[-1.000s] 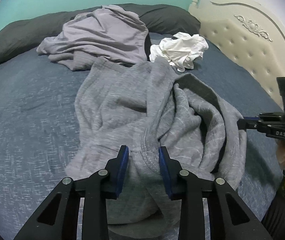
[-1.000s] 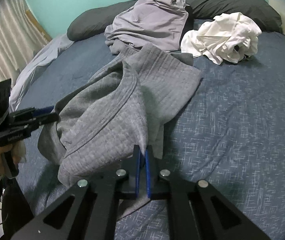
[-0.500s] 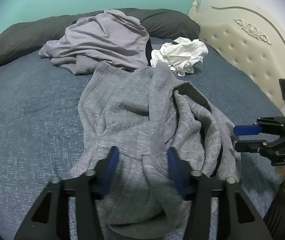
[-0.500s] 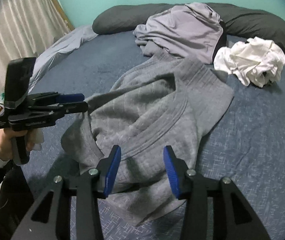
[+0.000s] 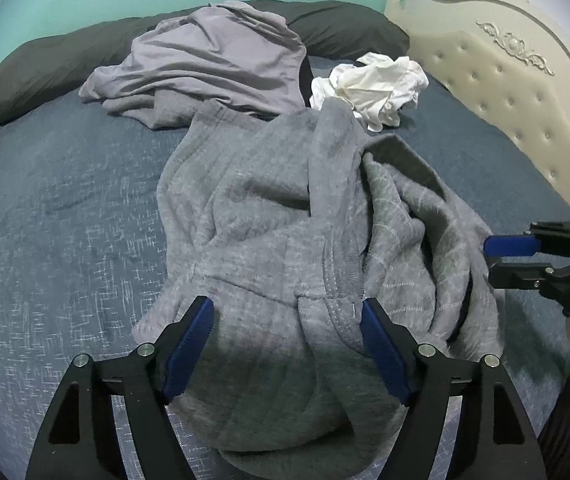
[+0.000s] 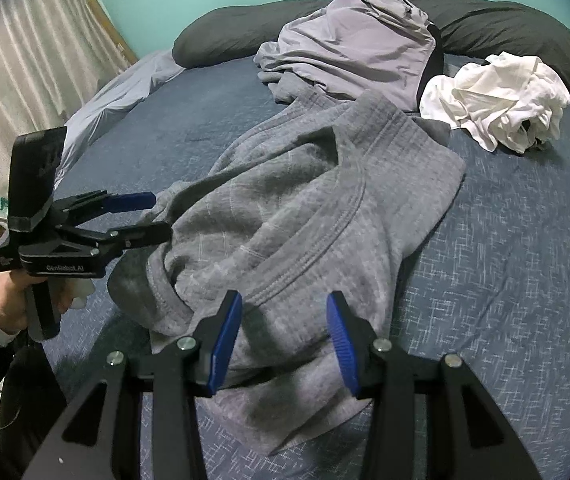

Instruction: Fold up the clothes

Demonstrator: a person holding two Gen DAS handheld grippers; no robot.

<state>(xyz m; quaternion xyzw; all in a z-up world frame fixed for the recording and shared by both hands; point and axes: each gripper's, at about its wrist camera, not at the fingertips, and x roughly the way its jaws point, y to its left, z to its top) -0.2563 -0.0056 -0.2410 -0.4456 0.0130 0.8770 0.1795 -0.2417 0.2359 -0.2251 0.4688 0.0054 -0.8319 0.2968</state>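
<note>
Left wrist view, grey sweater (image 5: 285, 240) under opening left gripper (image 5: 287, 344) fingers (image 5: 189, 344), unpinched

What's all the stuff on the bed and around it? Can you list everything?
crumpled grey knit sweatshirt: one, grey, middle of the bed, nearest both grippers
rumpled lilac garment: one, pale purple, behind the sweatshirt
bunched white cloth: one, white, beside the lilac garment
long dark grey pillow: one, charcoal, along the far edge
dark blue bedsheet: one, navy, under everything
cream tufted headboard: one, cream, side of bed
pale curtain: one, off-white, opposite side
left hand-held gripper: black with blue pads, jaws opening, over the sweatshirt
right hand-held gripper: same colours, open, over the sweatshirt
hand: one, holding the left gripper's handle
</note>
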